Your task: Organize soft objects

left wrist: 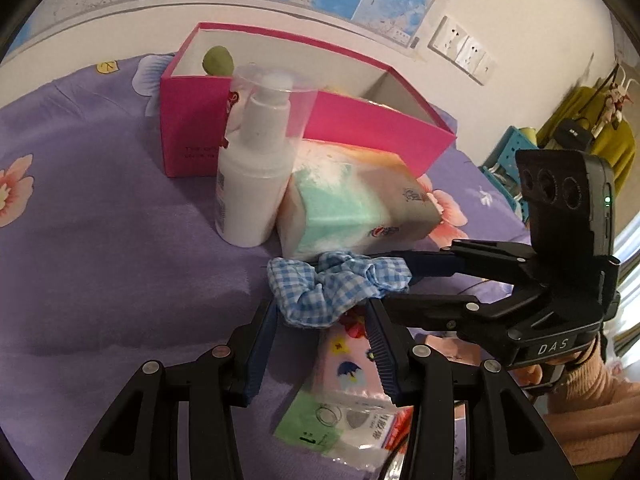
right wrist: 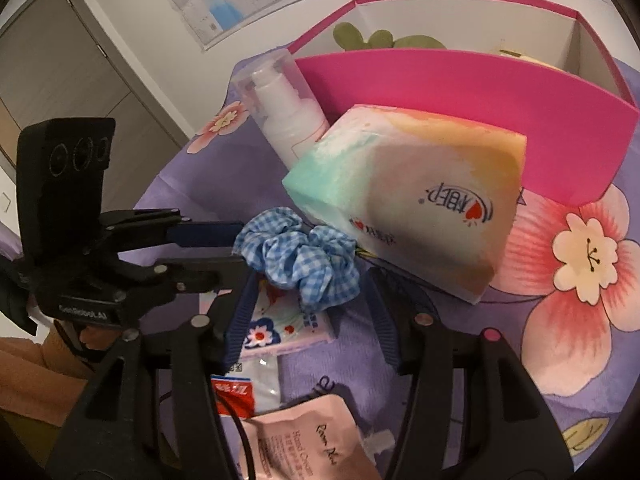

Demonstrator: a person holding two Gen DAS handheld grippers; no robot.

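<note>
- Left wrist view: the left tongs (left wrist: 322, 334) stand open over a purple flowered bedsheet (left wrist: 100, 240), their blue-padded fingers on either side of the near edge of a blue-and-white checked scrunchie (left wrist: 332, 290); the pads do not press on it.
- The scrunchie lies on the sheet just in front of a soft tissue pack (left wrist: 356, 204), which leans against a white pump bottle (left wrist: 256, 168) with a clear cap.
- Behind both stands an open pink box (left wrist: 360, 120) with a green soft thing (left wrist: 218, 62) inside.
- The right tongs (left wrist: 396, 284) reach in from the right, fingertips at the scrunchie's far end; whether they touch it I cannot tell.
- A small patterned packet (left wrist: 348, 364) lies below the scrunchie.
- Right wrist view: the right tongs (right wrist: 310, 280) are open, the scrunchie (right wrist: 300, 252) between and just ahead of the fingers, ungripped.
- The tissue pack (right wrist: 420, 200) sits right beside it; the pink box (right wrist: 480, 104) is beyond.
- A pink hand-cream pouch (right wrist: 312, 440) lies nearest the camera.
</note>
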